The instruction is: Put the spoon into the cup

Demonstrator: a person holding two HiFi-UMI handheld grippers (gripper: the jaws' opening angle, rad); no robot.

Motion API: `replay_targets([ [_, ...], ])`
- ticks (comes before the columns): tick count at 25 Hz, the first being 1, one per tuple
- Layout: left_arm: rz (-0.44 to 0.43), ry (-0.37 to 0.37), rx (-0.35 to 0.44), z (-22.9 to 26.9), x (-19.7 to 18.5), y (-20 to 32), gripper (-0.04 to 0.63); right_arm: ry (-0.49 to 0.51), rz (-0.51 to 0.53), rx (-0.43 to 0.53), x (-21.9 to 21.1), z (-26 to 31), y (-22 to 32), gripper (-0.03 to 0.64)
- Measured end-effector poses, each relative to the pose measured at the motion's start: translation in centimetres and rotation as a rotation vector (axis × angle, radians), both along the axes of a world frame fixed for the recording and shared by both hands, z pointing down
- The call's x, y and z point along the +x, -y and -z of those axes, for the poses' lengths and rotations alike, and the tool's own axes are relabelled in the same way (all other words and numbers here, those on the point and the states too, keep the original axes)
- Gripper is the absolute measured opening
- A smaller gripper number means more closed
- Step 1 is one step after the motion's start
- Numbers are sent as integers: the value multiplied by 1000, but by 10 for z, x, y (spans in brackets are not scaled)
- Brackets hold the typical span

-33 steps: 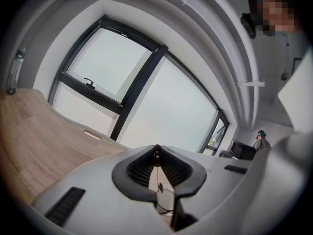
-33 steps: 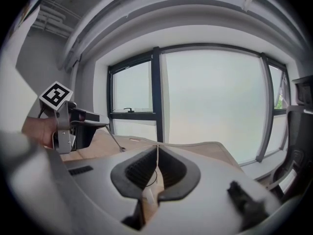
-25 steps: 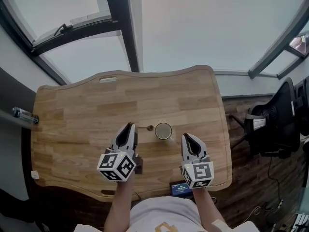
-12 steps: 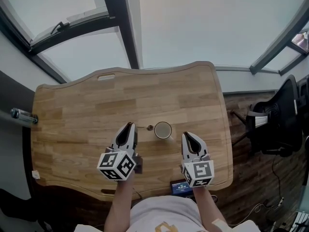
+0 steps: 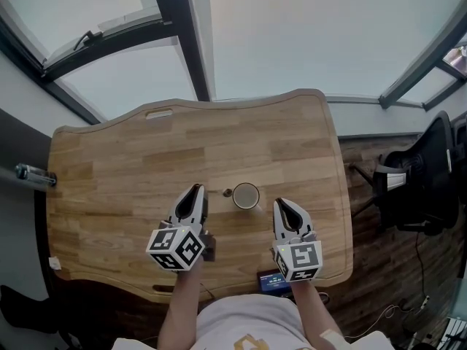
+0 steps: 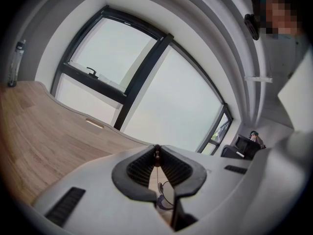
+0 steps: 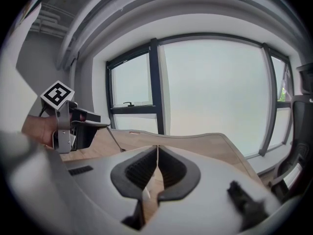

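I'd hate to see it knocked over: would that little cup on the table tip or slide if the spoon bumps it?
The cup stands upright with a wide round mouth, so it would probably slide rather than tip. The smooth wooden table likely gives it little grip. The spoon, pinched in the left gripper, looks thin and light, so a knock should be gentle.

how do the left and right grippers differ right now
The left gripper has its fingers shut on the spoon; the right gripper has its fingers shut on nothing.
The left gripper's tip reaches level with the cup, on its left, the spoon's end right beside the cup; the right gripper sits on the cup's right, its tip a little nearer the person.
Shared: both shut, both pointing away from the person over the table.
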State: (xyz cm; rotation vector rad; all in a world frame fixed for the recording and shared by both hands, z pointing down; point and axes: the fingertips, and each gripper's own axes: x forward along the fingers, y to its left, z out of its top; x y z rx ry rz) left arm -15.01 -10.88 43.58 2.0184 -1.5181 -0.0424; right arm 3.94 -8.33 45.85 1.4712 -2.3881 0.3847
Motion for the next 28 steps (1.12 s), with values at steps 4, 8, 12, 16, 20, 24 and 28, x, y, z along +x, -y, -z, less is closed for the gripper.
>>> replay_targets([
  [4,-5,0,-6,-3,3,1,46,1,-1,-6,2,-4,0,32],
  [8,-8,1,-13,-5,5,1,46,1,-1,-10,3,-5,1,32],
  [12,-11,1,-20,-9,7,1,46,3,-2,-11,4,-7,2,32],
  [16,-16,3,-22,-11,9,3,46,5,-6,-16,6,-10,3,32],
  [20,-24,3,-27,-12,12,4,46,7,-10,-21,6,-12,3,32],
  [24,-32,1,-31,-14,15,5,46,7,-11,-23,6,-13,5,32],
  [28,-36,-3,-34,-16,16,6,46,9,-11,-27,4,-15,6,32],
])
